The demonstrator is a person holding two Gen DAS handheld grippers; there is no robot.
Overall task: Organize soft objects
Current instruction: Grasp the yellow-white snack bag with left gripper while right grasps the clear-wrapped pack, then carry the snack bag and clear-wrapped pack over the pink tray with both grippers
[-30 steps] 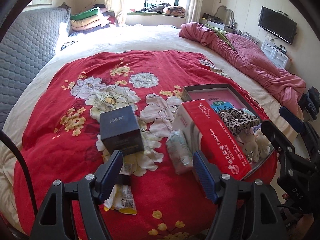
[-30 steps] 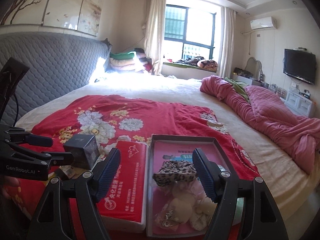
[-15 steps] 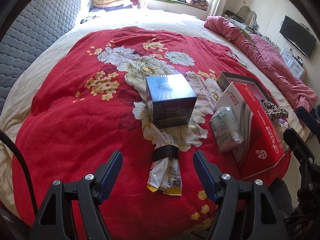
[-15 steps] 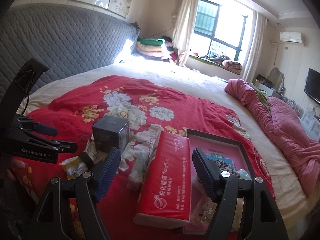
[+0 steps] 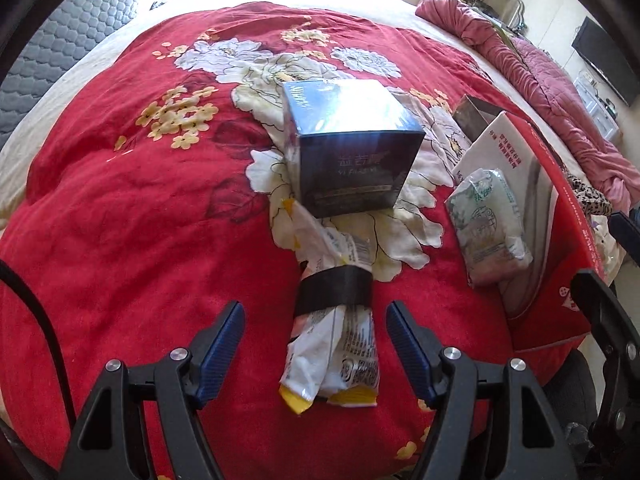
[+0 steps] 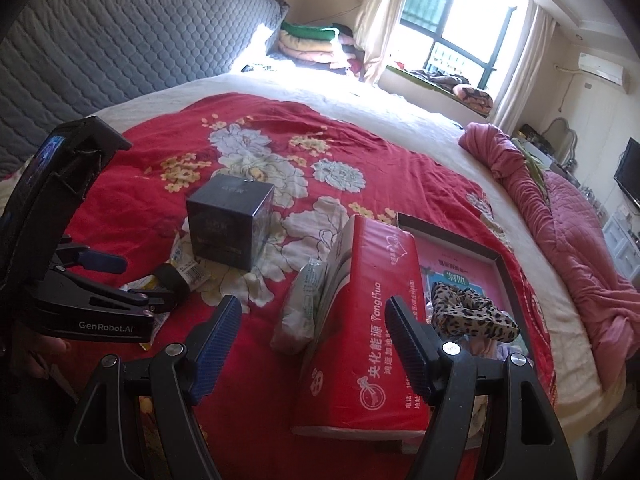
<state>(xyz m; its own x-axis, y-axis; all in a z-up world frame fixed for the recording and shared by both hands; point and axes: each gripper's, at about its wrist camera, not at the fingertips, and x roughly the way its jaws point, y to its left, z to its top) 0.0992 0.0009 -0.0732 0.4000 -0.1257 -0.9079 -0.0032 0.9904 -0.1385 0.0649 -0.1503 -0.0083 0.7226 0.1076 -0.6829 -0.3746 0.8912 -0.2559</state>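
Lying crumpled on the red quilt [image 5: 120, 220], white-yellow snack bag [image 5: 334, 344] cinched by black band, both tongs wide, empty.

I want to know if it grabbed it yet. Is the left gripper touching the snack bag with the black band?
Apart. The left wrist view shows the left gripper open, with red blanket visible between each finger and the snack bag.
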